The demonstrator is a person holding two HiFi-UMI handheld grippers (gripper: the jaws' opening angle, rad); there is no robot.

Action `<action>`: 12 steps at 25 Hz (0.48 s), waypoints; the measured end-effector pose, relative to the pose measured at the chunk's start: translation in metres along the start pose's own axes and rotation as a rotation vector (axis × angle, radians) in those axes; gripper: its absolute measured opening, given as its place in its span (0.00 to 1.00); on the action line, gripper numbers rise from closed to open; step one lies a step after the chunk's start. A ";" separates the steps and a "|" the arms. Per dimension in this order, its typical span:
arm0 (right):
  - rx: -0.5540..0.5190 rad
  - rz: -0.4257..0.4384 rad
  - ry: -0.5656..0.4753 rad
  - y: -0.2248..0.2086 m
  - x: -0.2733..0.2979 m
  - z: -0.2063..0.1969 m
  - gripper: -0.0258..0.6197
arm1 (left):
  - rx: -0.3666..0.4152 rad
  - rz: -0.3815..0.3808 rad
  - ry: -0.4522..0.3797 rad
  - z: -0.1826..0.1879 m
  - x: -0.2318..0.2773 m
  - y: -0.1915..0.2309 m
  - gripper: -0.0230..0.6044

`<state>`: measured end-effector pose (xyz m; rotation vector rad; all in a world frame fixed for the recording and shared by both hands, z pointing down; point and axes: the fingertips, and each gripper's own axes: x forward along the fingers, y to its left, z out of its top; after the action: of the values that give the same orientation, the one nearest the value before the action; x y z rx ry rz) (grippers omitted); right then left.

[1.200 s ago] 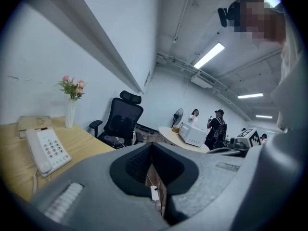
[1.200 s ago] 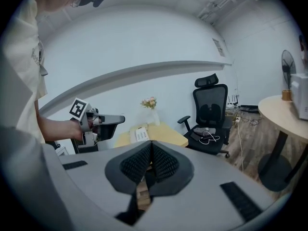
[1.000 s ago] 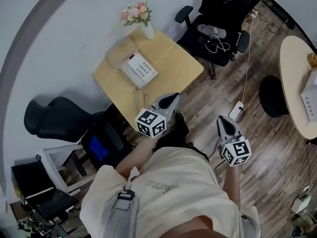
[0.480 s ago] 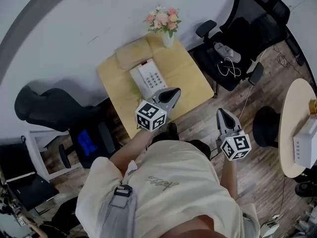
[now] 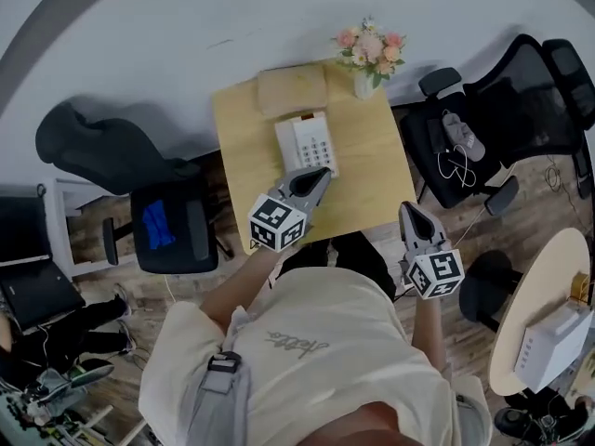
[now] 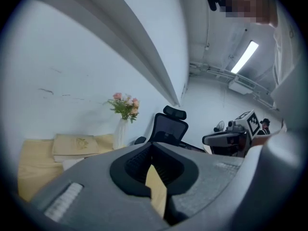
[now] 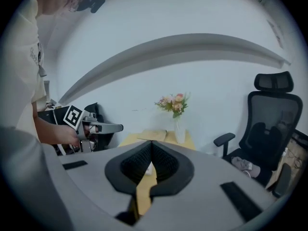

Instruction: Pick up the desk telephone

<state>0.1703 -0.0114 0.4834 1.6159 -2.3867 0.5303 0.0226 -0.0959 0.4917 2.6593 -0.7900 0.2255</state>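
Nearest the head camera is the person's cream shirt (image 5: pixel 307 360), with both forearms reaching forward. The left gripper (image 5: pixel 323 172) is clenched with nothing in it: its ribbed pads meet, and only the desk's wood shows through the slit beneath them. Seen from above, its tip lies over the near right corner of the desk telephone (image 5: pixel 307 143), though whether it touches cannot be told. The right gripper (image 5: pixel 405 209) is likewise closed tight and empty, held off the desk's near right corner above the wooden floor (image 5: pixel 465 370), well apart from the telephone. The small wooden desk (image 5: pixel 244 156) stands against the white wall (image 5: pixel 186 26). The telephone, white with a keypad, lies flat near the desk's middle, its handset along the left side. Just behind it lies a flat tan book (image 5: pixel 291 89), and at the far right corner stands a white vase of pink flowers (image 5: pixel 369 54). A black office chair (image 5: pixel 502 110) sits to the right of the desk and another dark chair (image 5: pixel 93 147) to its left
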 end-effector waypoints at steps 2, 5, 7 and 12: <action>-0.022 0.065 0.014 -0.005 0.023 0.005 0.04 | 0.000 0.058 -0.007 0.007 -0.001 0.014 0.06; -0.045 0.174 0.013 -0.008 0.057 0.017 0.04 | 0.004 0.160 -0.024 0.020 -0.009 0.031 0.06; -0.084 0.237 0.006 -0.011 0.079 0.028 0.04 | 0.000 0.229 -0.030 0.027 -0.013 0.042 0.06; -0.111 0.328 0.006 -0.025 0.121 0.037 0.04 | -0.060 0.355 -0.063 0.039 -0.015 0.057 0.06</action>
<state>0.1486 -0.1380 0.4984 1.1817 -2.6407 0.4454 -0.0197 -0.1475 0.4683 2.4646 -1.2677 0.2031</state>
